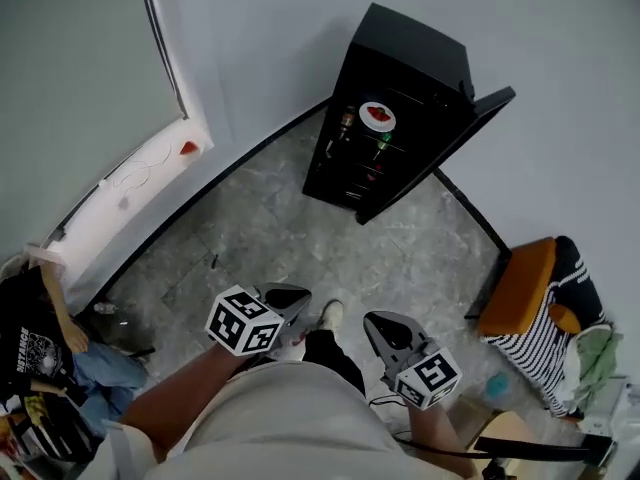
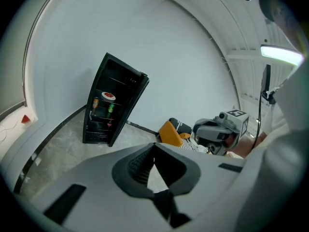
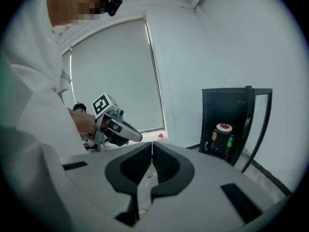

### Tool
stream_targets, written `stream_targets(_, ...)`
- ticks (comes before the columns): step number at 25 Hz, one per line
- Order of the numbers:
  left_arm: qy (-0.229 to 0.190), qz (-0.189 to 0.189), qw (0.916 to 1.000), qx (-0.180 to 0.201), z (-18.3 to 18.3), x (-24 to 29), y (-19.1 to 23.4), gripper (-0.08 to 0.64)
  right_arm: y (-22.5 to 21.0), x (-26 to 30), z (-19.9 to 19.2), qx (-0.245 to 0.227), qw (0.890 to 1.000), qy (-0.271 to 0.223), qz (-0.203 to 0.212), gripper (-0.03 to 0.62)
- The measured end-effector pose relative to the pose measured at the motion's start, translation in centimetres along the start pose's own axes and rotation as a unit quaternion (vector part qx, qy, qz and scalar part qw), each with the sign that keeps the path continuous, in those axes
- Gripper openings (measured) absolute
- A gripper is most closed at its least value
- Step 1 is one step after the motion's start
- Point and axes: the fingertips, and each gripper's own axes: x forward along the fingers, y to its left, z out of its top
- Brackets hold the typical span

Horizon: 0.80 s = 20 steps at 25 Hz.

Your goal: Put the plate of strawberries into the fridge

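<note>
A white plate of strawberries rests on an upper shelf inside the black fridge, whose door stands open to the right. The plate also shows in the left gripper view, and the plate in the right gripper view. Both grippers are held low near the person's body, far from the fridge. My left gripper is shut with nothing in it, jaws meeting at the tip. My right gripper is likewise shut and empty.
Bottles stand on the shelf below the plate. An orange chair with striped cloth sits at the right wall. A white ledge runs along the left, with a seated person beyond it. Grey tiled floor lies between me and the fridge.
</note>
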Motion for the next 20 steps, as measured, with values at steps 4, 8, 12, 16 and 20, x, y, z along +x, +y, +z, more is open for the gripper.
stream_targets(4,-0.005,-0.008,1.0,0.002,-1.0,-1.6,-0.1,0.012,2.4,0.3,-0.2,-0.004,1.0,0.004,-0.001,0.02)
stream_targets(8,-0.006,-0.013,0.9999,0.005,-1.8,-2.9,-0.2,0.012,3.8,0.6,-0.1,-0.012,1.0,0.004,-0.002,0.02)
stream_targets(12,-0.006,-0.016,0.9998,0.005,-2.6,-3.7,-0.1,0.012,4.8,0.9,-0.1,-0.014,1.0,0.004,-0.005,0.02)
stream_targets(16,-0.003,-0.009,0.9999,0.009,-3.1,-4.1,-0.2,0.012,5.4,1.1,-0.2,-0.015,1.0,0.005,0.002,0.02)
stream_targets(20,-0.003,-0.008,0.9999,0.009,-3.4,-4.1,-0.8,0.012,5.8,0.6,0.0,-0.02,1.0,0.004,0.006,0.02)
